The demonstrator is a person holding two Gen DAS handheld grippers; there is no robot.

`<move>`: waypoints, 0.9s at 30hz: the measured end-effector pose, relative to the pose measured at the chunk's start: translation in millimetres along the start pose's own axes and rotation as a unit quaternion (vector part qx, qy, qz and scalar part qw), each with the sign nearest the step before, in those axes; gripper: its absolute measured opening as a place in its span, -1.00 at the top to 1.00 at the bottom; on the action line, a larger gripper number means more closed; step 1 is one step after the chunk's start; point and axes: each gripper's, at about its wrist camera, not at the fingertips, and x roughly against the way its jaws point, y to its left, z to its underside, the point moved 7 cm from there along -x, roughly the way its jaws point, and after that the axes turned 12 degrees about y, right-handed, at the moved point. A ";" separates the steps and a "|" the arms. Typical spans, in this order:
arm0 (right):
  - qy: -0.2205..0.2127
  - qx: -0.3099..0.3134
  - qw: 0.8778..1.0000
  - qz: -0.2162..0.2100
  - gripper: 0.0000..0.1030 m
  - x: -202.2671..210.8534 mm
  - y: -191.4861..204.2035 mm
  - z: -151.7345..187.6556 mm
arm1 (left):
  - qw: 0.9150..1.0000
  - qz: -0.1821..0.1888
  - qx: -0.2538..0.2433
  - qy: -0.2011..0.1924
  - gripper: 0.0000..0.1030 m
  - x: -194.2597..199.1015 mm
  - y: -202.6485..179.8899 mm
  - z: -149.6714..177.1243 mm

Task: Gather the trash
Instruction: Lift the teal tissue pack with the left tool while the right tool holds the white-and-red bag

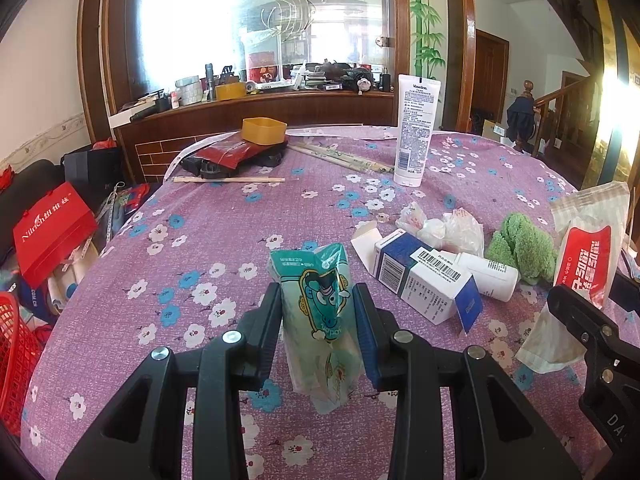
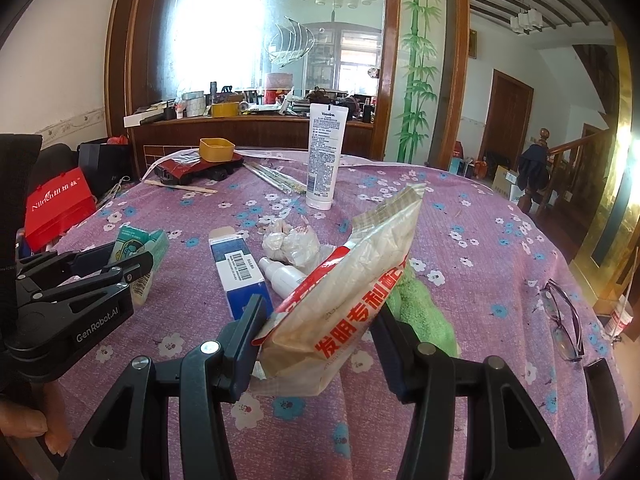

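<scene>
A round table covered with a purple flowered cloth [image 1: 208,240] fills both views, and the trash lies spread on it. The biggest piece is the white and red paper bag [image 2: 352,292]. It stands between the fingers of the right gripper [image 2: 316,344], which are clamped on its lower part, and the long top of the bag leans free toward the far right. Next in size is the teal wrapper [image 1: 324,312], a thin plastic pouch with a cartoon print. The left gripper [image 1: 318,332] has its fingers pressed together on it, and the pouch is held just above the cloth.

Between the two grippers more trash waits on the table: an open blue and white carton [image 1: 424,276], a small white bottle [image 1: 488,274] touching it, crumpled plastic [image 1: 440,224] behind them, and a green cloth [image 1: 520,246] beside the bottle. A tall white lotion tube [image 1: 416,128] stands farther back.

The risks, as I judge them: the paper bag is tall and soft, so if the right hand swings quickly it may fold over or knock the bottle and carton. The teal wrapper is slippery and held only at the middle, so it may slide out during carrying. No trash bin is clearly visible, so the path to it is uncertain.
</scene>
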 end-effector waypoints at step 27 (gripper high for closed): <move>-0.011 -0.017 1.000 -0.020 -0.10 6.7 -7.5 -2.9 | 1.000 0.000 0.003 -0.001 0.34 1.8 2.4 0.5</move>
